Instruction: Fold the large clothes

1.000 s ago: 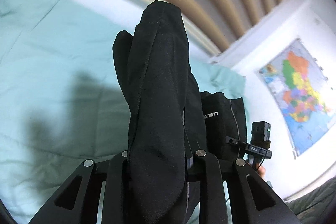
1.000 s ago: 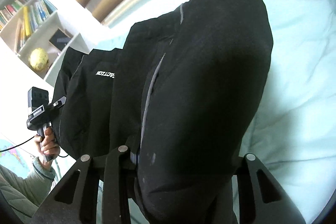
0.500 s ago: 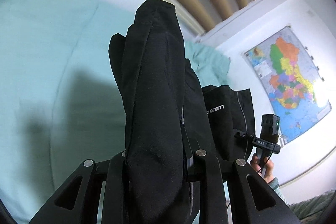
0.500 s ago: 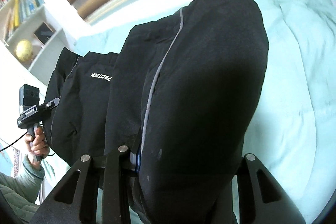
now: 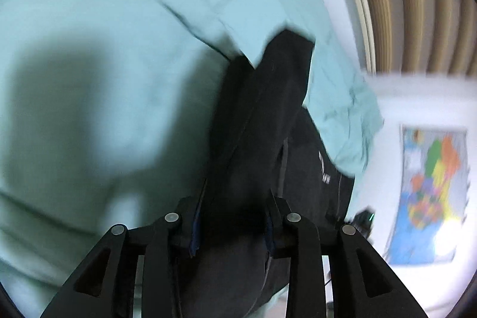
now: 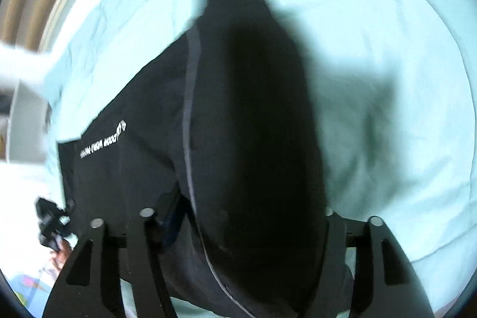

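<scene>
Through the left wrist view, we see our left gripper (image 5: 232, 228) with a thick bunch of the black garment (image 5: 262, 121) between its jaws, which have just been opening; with the blur we cannot tell whether the pads press the cloth. We judge the garment soft, limp and fairly heavy for clothing, so it will sag and slide unless taken at a seam or hem edge, both corners of one edge together. It hangs from the jaws over the pale green bedsheet (image 5: 98, 43), matte black with a thin grey seam and small white lettering.

Through the right wrist view, our right gripper (image 6: 238, 225) has the same garment's bulky fold (image 6: 256, 115) filling the gap between its jaws, which have also just been opening. Here too the pads' grip is unclear. A grey piping line runs down the cloth, and a white logo sits on the panel to the left, above the bedsheet (image 6: 372, 29).
</scene>
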